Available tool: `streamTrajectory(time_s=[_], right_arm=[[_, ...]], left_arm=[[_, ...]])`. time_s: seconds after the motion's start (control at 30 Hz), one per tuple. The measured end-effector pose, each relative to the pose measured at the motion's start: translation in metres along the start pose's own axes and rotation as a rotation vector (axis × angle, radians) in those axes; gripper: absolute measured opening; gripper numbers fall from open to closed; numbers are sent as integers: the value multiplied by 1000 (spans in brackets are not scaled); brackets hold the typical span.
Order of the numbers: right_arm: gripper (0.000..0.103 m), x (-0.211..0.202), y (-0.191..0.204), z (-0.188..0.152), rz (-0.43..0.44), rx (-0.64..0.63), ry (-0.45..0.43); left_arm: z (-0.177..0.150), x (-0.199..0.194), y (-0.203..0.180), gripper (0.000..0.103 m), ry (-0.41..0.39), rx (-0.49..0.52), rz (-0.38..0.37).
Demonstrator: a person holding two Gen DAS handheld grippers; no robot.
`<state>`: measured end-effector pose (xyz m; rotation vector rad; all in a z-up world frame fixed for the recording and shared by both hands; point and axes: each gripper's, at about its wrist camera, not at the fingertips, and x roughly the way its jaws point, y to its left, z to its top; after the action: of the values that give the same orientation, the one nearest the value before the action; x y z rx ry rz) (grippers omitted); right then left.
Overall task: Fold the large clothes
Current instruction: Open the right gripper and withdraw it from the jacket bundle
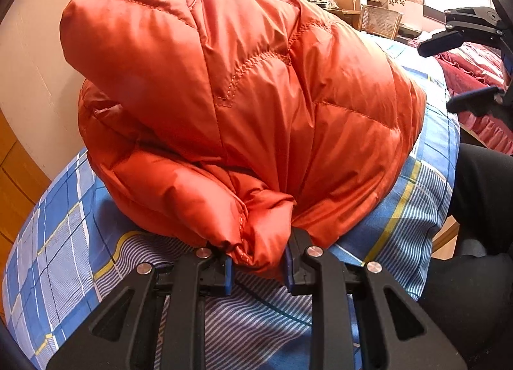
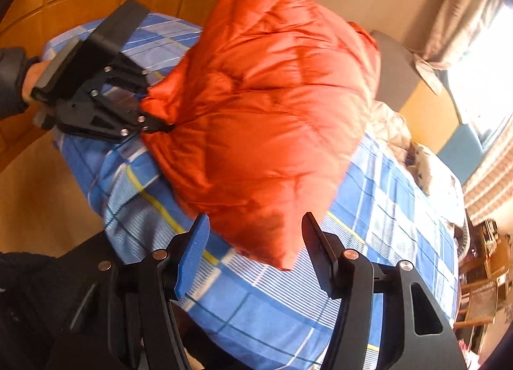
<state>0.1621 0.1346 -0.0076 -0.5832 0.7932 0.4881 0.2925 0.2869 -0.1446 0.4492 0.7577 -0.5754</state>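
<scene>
The puffy down jacket (image 1: 243,107) is bright orange all over, with wavy lines of orange stitching across it. Under it, the bedsheet (image 1: 413,209) is blue and white checks, with thin white stripes in some squares and a few yellow lines. The left gripper (image 1: 258,269) is black with blue pads and small silver bolts. The right gripper (image 2: 255,254) is black too, with one blue pad (image 2: 192,258) showing. The wooden floor (image 2: 41,190) is golden yellow-brown. A dark red blanket (image 1: 474,72) lies on the far side.

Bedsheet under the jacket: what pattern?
Blue, white-striped plaid cotton bedsheet with thin yellow lines; the right wrist view shows it best.
</scene>
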Motion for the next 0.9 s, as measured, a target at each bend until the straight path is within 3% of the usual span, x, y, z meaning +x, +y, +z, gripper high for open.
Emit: streamTrajectory(time_s=[0.37,0.7,0.9], right_arm=[[59,8,-18,-6,-15,-127,2],[59,13,-31,16,-34,-271,-10],[59,16,-48,33,-51,-275,-23]], left_arm=[[7,-2,-5,22,33,68,-7],[6,-1,0,22,25,50,-25],[-3,-6,2,22,-2,10,-17]])
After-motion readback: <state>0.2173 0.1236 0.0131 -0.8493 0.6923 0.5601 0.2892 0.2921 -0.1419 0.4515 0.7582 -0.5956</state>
